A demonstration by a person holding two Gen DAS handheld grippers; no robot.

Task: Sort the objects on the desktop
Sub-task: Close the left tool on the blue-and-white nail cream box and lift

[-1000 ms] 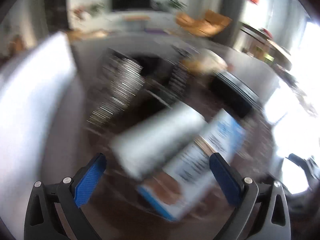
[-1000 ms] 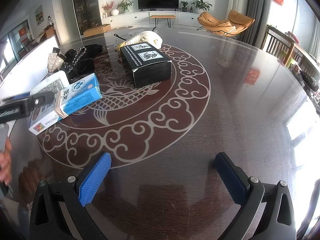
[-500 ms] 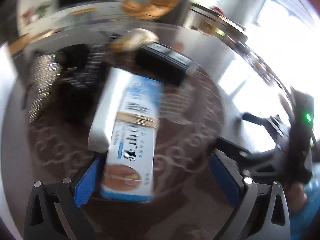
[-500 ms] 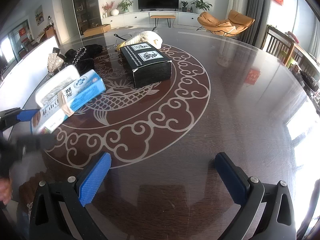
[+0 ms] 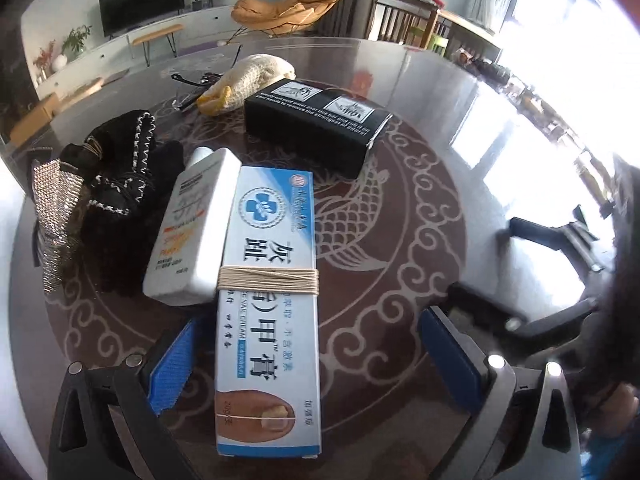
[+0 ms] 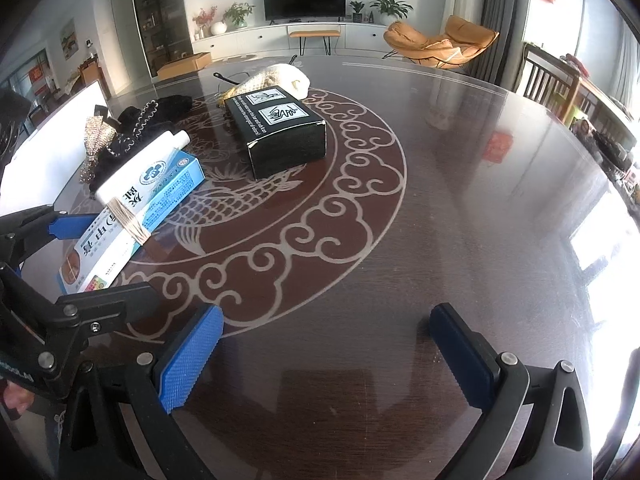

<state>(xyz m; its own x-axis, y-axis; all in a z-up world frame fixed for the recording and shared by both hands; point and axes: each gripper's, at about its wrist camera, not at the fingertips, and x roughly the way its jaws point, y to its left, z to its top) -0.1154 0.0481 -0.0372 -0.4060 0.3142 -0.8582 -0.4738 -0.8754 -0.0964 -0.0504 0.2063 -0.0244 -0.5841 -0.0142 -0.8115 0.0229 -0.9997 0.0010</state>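
Observation:
A blue and white nail cream box (image 5: pixel 270 300) with a rubber band round it lies on the dark round table (image 5: pixel 420 92), its near end between the fingers of my open left gripper (image 5: pixel 312 356). A white bottle (image 5: pixel 192 224) lies against its left side. The box (image 6: pixel 132 216) and bottle (image 6: pixel 132 164) also show at the left of the right wrist view, with the left gripper (image 6: pixel 72 264) around the box end. My right gripper (image 6: pixel 324 356) is open and empty over bare table.
A black box (image 5: pixel 316 124) lies beyond the cream box, with a cream mesh pouch (image 5: pixel 248 80) and sunglasses (image 5: pixel 192 84) behind it. A black knitted item (image 5: pixel 124 176) and a sparkly strip (image 5: pixel 54 216) lie at the left. A white board (image 6: pixel 52 152) stands at the table's left edge.
The left gripper has swung right and settled with the cream box between its open fingers. The box and bottle have shifted slightly on the table. The right gripper has not moved.

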